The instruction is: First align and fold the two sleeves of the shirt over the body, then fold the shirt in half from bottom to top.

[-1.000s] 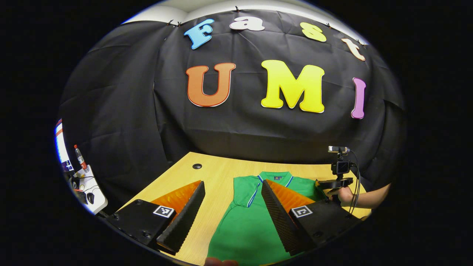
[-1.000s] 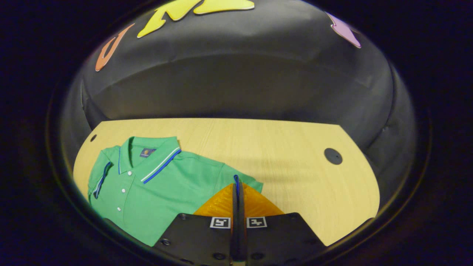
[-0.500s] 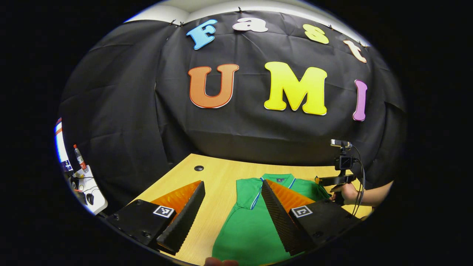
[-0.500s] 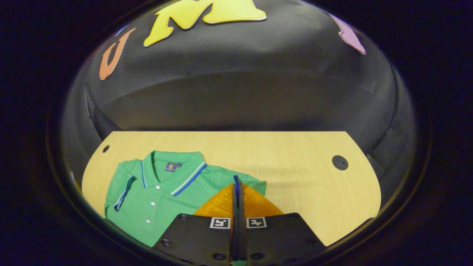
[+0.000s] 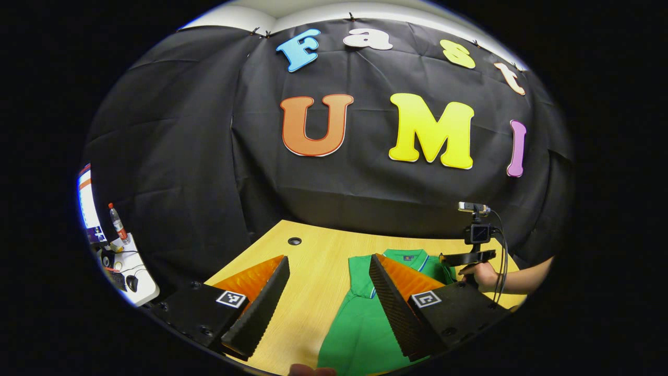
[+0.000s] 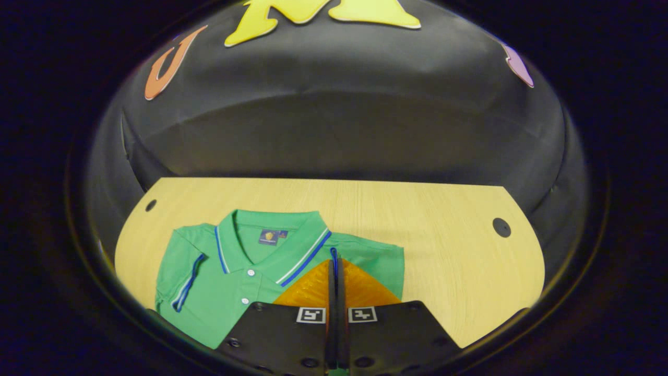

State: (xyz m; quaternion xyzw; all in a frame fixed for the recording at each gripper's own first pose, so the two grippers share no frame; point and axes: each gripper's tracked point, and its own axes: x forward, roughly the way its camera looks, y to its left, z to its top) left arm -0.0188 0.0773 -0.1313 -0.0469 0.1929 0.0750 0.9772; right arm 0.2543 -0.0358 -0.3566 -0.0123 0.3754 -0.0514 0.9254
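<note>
Green short-sleeved polo shirt lies flat, collar toward the far edge of the pale wooden table, nearer its left end. My right gripper is pinching the blue-trimmed cuff of the right sleeve. Left gripper spread, holding nothing. Step in hand, I judge: second sleeve fold. Next: carry the cuff inward over the body, level with the sleeve already folded.
</note>
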